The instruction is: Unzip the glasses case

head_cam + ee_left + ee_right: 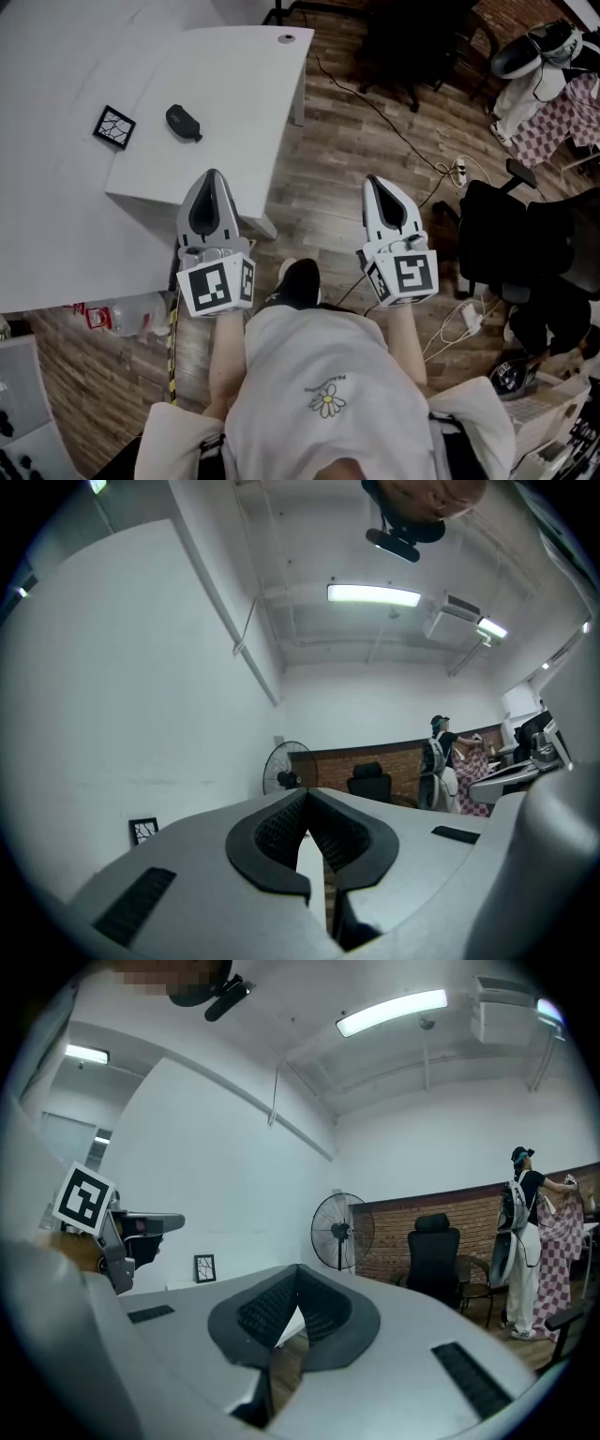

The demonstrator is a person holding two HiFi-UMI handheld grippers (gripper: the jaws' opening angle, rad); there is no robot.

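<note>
A dark glasses case (183, 122) lies on the white table (216, 84) in the head view, well beyond both grippers. My left gripper (211, 176) is shut and empty, its tip just over the table's near edge. My right gripper (377, 181) is also shut and empty, held over the wooden floor to the right of the table. In the left gripper view the jaws (307, 795) meet at the tip with nothing between them. The right gripper view shows the same for its jaws (298, 1269). The case is not seen in either gripper view.
A square black-and-white marker tile (114, 127) lies on the table left of the case. Cables (394, 131) run across the floor, and a black office chair (511, 244) stands at the right. A standing fan (342, 1232) and a person (520, 1241) are far off.
</note>
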